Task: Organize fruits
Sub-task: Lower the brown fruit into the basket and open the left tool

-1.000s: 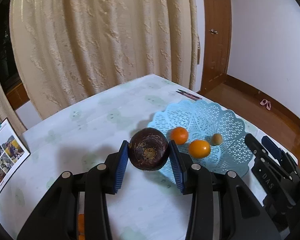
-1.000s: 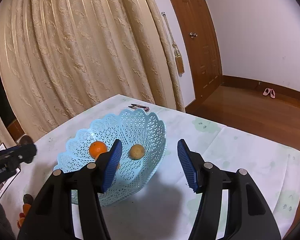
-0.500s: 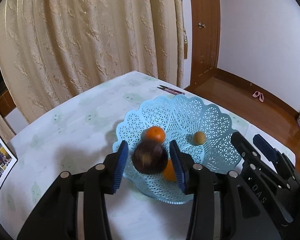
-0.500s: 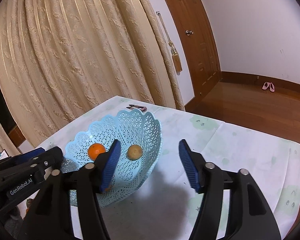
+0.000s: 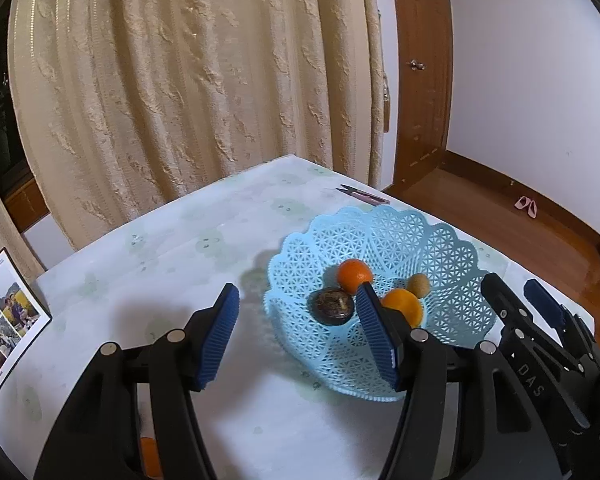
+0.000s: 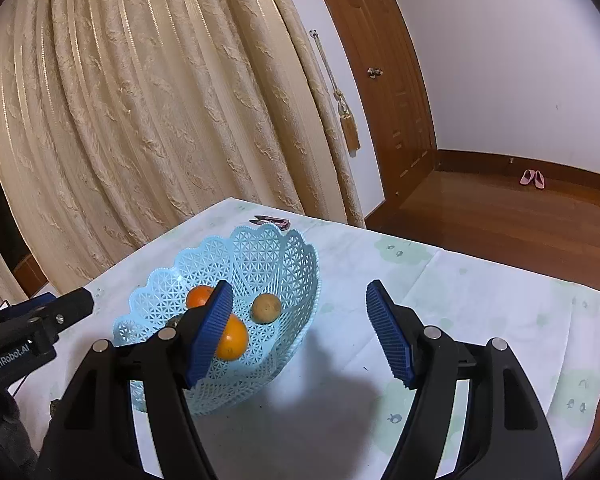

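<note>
Now left gripper (image 5: 298,330) tilted down, jaws just opened, empty

Home, living room: beige curtains (image 6: 148,120) hanging behind table (image 6: 440,280), wood door (image 6: 384,80) standing shut, wood floor (image 6: 520,216) shining, pink slippers (image 6: 532,178) lying by wall, photo sheet (image 5: 4,320) lying at table's left edge.
</note>
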### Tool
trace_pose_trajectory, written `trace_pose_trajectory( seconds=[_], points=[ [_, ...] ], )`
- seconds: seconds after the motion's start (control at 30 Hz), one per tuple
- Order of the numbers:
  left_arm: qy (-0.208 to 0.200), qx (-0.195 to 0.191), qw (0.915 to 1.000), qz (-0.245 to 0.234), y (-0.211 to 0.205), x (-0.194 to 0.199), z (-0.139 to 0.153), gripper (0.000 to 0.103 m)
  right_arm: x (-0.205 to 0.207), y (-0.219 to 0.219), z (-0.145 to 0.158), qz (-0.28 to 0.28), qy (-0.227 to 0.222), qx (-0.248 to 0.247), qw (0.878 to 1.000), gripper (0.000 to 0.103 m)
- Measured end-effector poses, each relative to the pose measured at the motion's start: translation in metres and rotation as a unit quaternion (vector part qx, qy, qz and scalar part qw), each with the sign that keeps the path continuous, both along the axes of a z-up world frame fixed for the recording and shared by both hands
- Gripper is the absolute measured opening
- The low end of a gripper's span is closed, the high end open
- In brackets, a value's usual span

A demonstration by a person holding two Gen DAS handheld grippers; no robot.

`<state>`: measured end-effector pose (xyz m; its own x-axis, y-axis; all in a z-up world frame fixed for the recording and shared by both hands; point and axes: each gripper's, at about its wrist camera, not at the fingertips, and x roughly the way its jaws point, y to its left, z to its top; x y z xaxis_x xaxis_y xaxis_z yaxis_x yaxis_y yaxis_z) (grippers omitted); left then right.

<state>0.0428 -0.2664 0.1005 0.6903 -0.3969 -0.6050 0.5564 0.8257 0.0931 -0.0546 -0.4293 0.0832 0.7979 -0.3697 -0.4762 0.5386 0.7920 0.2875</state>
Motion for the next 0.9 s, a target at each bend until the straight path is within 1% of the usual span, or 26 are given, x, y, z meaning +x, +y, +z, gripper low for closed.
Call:
trace_pose_trajectory(
  seconds=[0.17, 0.2, 0.3, 0.33, 0.37, 0.43, 0.57, 0.77, 0.9],
  points=[
    [-0.003, -0.002, 1.0000, 0.008, 0.011, 0.001, 0.002, 0.063, 0.001, 0.003, 0.001, 0.000, 0.003, -0.006, 1.000, 0.071],
    [-0.005, -0.002, 0.9999, 0.010, 0.013, 0.001, 0.002, 0.065, 0.001, 0.004, 0.001, 0.001, 0.004, -0.007, 1.000, 0.071],
    [-0.011, -0.001, 0.9998, 0.017, 0.021, 0.003, 0.003, 0.068, 0.001, 0.008, 0.002, 0.009, 0.005, -0.008, 1.000, 0.071],
    [-0.010, -0.001, 0.9998, 0.019, 0.024, 0.004, 0.003, 0.072, 0.001, 0.010, 0.003, 0.013, 0.006, -0.008, 1.000, 0.072],
    [-0.010, -0.001, 0.9997, 0.022, 0.028, 0.005, 0.004, 0.073, 0.000, 0.012, 0.003, 0.016, 0.005, -0.009, 1.000, 0.076],
    [-0.010, -0.002, 0.9996, 0.028, 0.038, 0.009, 0.006, 0.078, -0.001, 0.019, 0.005, 0.025, 0.003, -0.013, 1.000, 0.077],
    [-0.002, -0.010, 0.9990, 0.043, 0.064, 0.020, 0.011, 0.080, 0.000, 0.033, 0.008, 0.045, 0.003, -0.021, 0.999, 0.077],
    [0.035, -0.023, 0.9956, 0.084, 0.112, 0.045, 0.010, 0.080, 0.006, 0.055, 0.013, 0.075, 0.003, -0.027, 0.997, 0.077],
    [0.075, -0.030, 0.9911, 0.106, 0.142, 0.059, 0.000, 0.082, 0.010, 0.069, 0.016, 0.094, 0.007, -0.029, 0.995, 0.077]
  ],
)
